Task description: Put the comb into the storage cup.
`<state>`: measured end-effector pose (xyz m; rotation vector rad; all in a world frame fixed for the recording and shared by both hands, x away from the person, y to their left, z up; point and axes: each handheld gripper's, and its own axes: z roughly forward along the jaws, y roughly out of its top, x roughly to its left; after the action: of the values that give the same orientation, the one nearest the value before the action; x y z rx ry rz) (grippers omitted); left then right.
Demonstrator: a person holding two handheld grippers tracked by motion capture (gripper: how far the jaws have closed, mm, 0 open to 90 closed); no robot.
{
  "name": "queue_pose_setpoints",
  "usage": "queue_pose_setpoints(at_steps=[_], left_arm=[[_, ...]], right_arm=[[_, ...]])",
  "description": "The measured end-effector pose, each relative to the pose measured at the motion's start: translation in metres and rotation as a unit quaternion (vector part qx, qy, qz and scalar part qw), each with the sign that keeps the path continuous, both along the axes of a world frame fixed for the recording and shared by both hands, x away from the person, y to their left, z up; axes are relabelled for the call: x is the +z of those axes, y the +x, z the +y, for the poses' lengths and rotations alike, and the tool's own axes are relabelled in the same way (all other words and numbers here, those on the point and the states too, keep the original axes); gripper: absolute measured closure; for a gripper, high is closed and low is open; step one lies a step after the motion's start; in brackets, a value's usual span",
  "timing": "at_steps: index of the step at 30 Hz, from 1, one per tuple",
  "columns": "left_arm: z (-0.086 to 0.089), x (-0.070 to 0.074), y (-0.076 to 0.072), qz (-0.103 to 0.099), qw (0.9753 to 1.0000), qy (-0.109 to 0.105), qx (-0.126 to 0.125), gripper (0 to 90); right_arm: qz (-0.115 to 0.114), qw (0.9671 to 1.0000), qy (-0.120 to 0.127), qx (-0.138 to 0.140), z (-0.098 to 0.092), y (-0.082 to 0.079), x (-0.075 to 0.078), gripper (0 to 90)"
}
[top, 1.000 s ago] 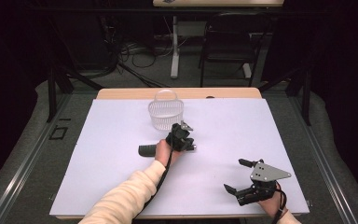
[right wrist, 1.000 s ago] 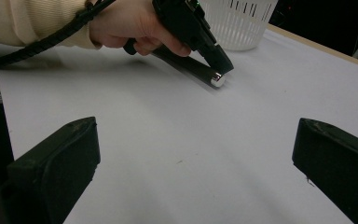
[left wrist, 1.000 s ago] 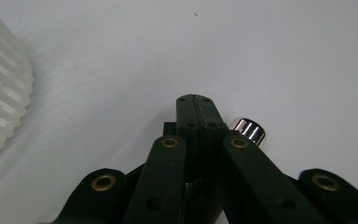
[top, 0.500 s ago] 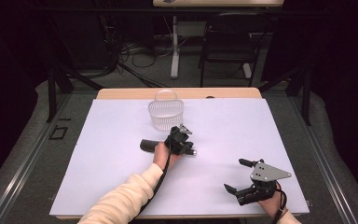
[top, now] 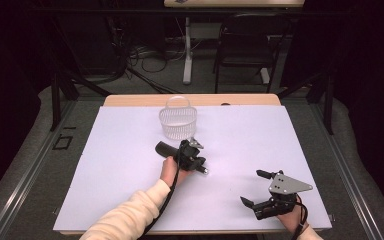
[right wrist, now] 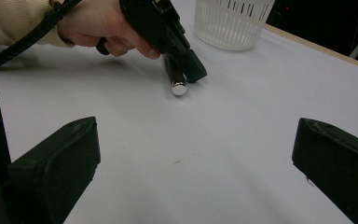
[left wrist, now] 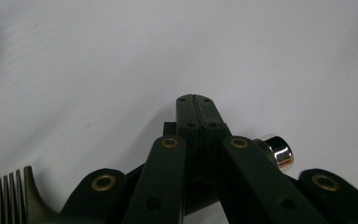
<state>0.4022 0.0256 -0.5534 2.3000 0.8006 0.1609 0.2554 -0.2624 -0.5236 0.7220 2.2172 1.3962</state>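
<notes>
Fig.: my left gripper point(top: 198, 163), jaws clenched on the comb point(top: 166, 148), has edged twd the basket point(top: 178, 121); comb now just below it, drop-in pending. Right gripper point(top: 260, 189) agape, idle.

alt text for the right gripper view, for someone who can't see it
A hand holds the left gripper with its tip down on a white table, beside a dark cylinder with a shiny metal end. A white slotted basket stands behind it. The right gripper's two black jaws stand wide apart in the foreground.
</notes>
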Motion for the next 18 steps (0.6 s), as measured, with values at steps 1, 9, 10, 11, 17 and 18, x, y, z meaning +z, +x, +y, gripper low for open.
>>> queue_pose_setpoints(at_steps=[1,9,10,11,17,18], left_arm=[[0.001,0.0,-0.001,0.001,1.0,-0.001,-0.001,90.0],[0.01,0.001,-0.009,0.014,0.9997,0.005,-0.018,90.0],[0.011,0.002,-0.01,0.014,0.9996,0.006,-0.022,90.0],[0.012,0.002,-0.011,0.015,0.9996,0.007,-0.022,90.0],[0.019,0.003,-0.015,0.025,0.9993,0.009,-0.026,90.0],[0.02,0.003,-0.016,0.025,0.9992,0.01,-0.027,90.0]], right_arm=[[0.0,1.0,0.0,0.0,0.0,0.0,0.0,0.3],[0.0,1.0,0.0,-0.002,0.0,0.0,0.0,0.3],[0.0,1.0,0.0,-0.002,0.0,0.0,0.0,0.3],[0.0,1.0,0.001,-0.002,0.0,0.0,0.0,0.3],[-0.001,1.0,0.001,-0.003,0.0,0.0,0.0,0.4],[0.0,1.0,0.0,-0.003,0.0,0.0,0.0,0.4]])
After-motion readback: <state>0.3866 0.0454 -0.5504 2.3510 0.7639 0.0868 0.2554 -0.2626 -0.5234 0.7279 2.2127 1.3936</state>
